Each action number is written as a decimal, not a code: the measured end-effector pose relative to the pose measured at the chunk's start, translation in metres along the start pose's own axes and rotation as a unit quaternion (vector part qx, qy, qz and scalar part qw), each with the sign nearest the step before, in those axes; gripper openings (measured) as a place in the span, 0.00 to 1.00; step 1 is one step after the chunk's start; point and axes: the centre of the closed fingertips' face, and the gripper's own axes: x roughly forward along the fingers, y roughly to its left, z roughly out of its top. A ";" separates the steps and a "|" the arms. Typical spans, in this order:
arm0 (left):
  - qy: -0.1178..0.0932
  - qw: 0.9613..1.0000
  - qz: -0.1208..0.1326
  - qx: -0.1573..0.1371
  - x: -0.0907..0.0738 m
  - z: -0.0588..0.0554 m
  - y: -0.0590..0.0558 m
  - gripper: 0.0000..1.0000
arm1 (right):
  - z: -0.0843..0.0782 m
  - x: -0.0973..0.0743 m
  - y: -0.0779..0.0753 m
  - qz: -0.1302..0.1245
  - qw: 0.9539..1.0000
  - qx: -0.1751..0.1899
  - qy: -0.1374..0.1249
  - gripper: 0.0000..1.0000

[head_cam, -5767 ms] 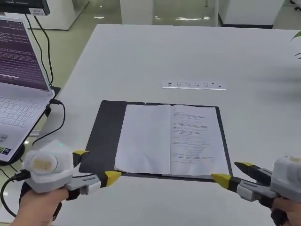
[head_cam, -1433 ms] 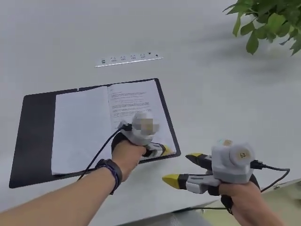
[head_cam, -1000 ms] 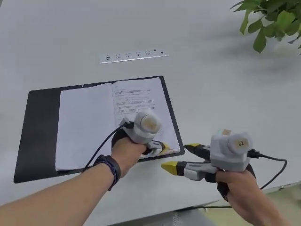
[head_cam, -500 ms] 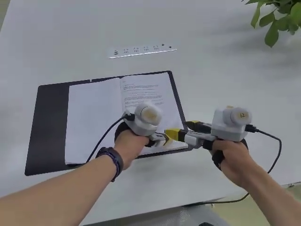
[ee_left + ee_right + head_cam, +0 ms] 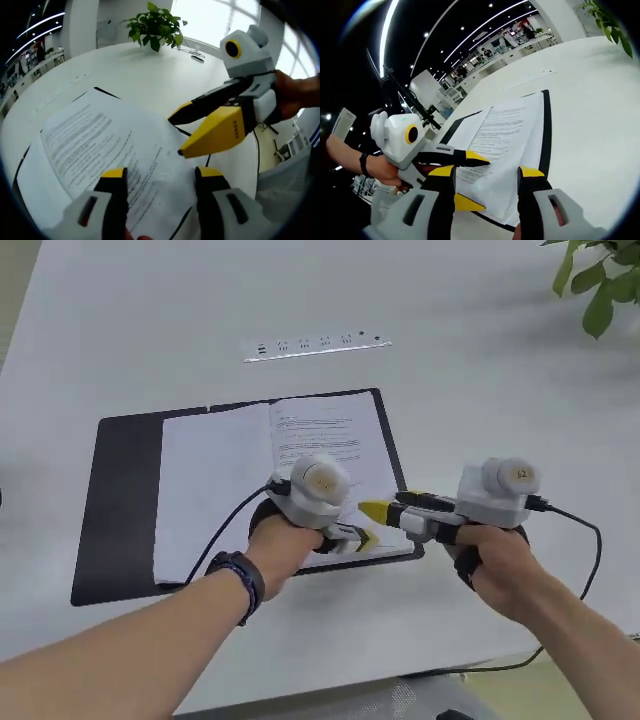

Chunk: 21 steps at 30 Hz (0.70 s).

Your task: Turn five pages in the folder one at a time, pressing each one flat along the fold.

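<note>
1. Folder [image 5: 120, 500] lies open and flat; printed page [image 5: 335, 440] on right.
2. Left gripper [image 5: 160, 173] and right gripper [image 5: 487, 171]: jaws apart, empty, at page's near right corner.
3. Risk: pinching 2 sheets together, creasing corner.

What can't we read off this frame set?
1. Print on the page: too small in the head view, illegible in both gripper views.
2. Page's near right corner: hidden in the head view by the left tongs and right tongs.
3. Whether either tongs touch the page: gripper views don't settle it.
4. Sheets stacked in the folder: edges too thin to count.
</note>
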 end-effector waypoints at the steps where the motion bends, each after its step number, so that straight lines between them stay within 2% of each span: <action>1: 0.004 1.000 0.000 0.009 -0.001 -0.002 -0.001 0.57 | 0.000 -0.002 0.000 0.000 1.000 0.004 -0.004 0.46; 4: 0.007 1.000 -0.006 0.017 -0.003 -0.004 -0.006 0.60 | 0.001 -0.005 -0.002 -0.003 1.000 0.009 -0.010 0.44; 9: 0.009 0.999 0.001 0.032 -0.011 -0.005 -0.007 0.62 | -0.001 -0.009 -0.004 -0.006 1.000 0.017 -0.014 0.37; 13: 0.003 0.999 0.004 0.037 -0.017 -0.004 -0.008 0.64 | -0.001 -0.013 -0.006 -0.009 0.999 0.028 -0.031 0.24; 18: -0.007 0.999 0.011 0.031 -0.026 -0.002 -0.004 0.65 | -0.001 -0.012 -0.005 -0.013 0.999 0.033 -0.037 0.12; 21: -0.015 0.999 0.020 0.026 -0.035 -0.003 -0.002 0.65 | 0.004 -0.013 -0.001 -0.006 0.997 0.053 -0.058 0.03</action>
